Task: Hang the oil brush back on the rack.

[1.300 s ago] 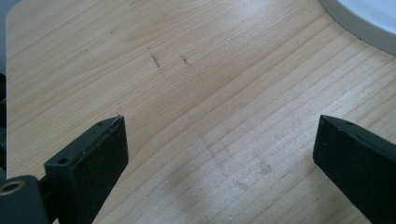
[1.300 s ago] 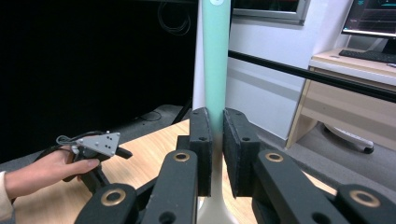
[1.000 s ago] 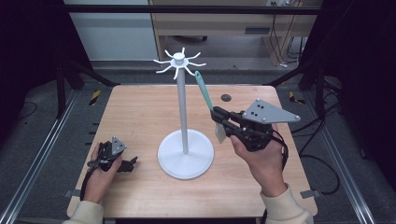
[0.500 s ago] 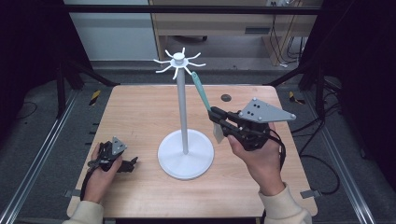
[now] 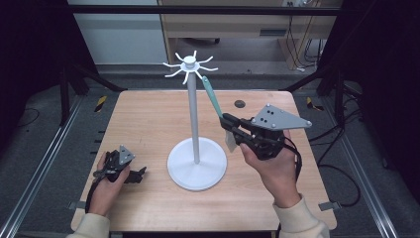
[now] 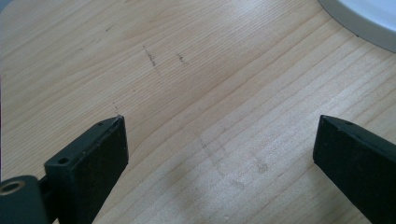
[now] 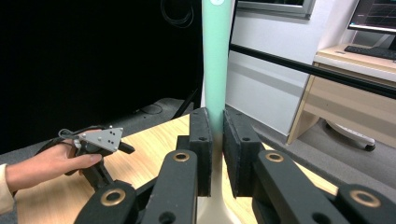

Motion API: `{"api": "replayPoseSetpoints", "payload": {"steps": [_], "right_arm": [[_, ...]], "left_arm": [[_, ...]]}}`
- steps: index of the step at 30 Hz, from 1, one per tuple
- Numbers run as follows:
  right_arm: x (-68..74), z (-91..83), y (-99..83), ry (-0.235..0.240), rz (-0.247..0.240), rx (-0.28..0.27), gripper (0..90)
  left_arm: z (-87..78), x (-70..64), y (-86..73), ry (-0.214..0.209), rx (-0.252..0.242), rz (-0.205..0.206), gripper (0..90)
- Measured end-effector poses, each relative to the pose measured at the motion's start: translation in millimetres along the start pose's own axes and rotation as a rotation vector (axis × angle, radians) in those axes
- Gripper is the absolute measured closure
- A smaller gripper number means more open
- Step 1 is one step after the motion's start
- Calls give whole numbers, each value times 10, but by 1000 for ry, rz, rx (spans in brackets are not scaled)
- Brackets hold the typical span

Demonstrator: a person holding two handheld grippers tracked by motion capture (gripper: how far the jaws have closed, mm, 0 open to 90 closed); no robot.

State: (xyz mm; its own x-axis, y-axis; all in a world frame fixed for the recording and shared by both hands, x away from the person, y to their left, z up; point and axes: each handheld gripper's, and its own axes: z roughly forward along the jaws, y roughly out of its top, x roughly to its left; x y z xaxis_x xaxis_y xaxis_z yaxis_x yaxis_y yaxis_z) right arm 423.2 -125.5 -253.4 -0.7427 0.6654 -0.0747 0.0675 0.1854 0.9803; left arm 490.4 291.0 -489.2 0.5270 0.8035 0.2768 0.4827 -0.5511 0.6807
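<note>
A dark room with black surroundings is seen around a light wooden square worktop (image 5: 148, 124), which is flanked by metal rails on the grey floor. Beyond its far edge a pale wooden desk (image 5: 223, 25) is set against the wall, with cables at the far right. No containers are seen on the worktop.

Near the middle of the worktop a white hanging stand with a round base, a tall thin pole and a crown of short hooks (image 5: 194, 119) is placed upright. A small dark round disc (image 5: 239, 103) is seen far right of the stand, on the wood.

The right gripper (image 5: 229, 124) is held above the worktop just right of the pole, and its fingers (image 7: 201, 140) are clamped on a mint-green long-handled utensil with a whitish lower end (image 5: 213, 101). The utensil is tilted, its upper tip raised close under the hooks; whether a hook is touched cannot be told.

The left gripper (image 5: 130, 174) is rested on the near left of the worktop, well apart from the stand's base, with its fingers (image 6: 93, 154) spread wide over bare wood.
</note>
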Motion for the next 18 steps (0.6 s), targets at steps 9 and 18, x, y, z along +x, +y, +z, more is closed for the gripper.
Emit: {"api": "replayPoseSetpoints", "payload": {"steps": [9,18], "right_arm": [[10,29,4,-5,-3,2,824],[12,83,15,-9,0,14,824]], "left_arm": [[6,-6,4,-4,2,3,28],[7,-9,6,-4,2,4,28]]}}
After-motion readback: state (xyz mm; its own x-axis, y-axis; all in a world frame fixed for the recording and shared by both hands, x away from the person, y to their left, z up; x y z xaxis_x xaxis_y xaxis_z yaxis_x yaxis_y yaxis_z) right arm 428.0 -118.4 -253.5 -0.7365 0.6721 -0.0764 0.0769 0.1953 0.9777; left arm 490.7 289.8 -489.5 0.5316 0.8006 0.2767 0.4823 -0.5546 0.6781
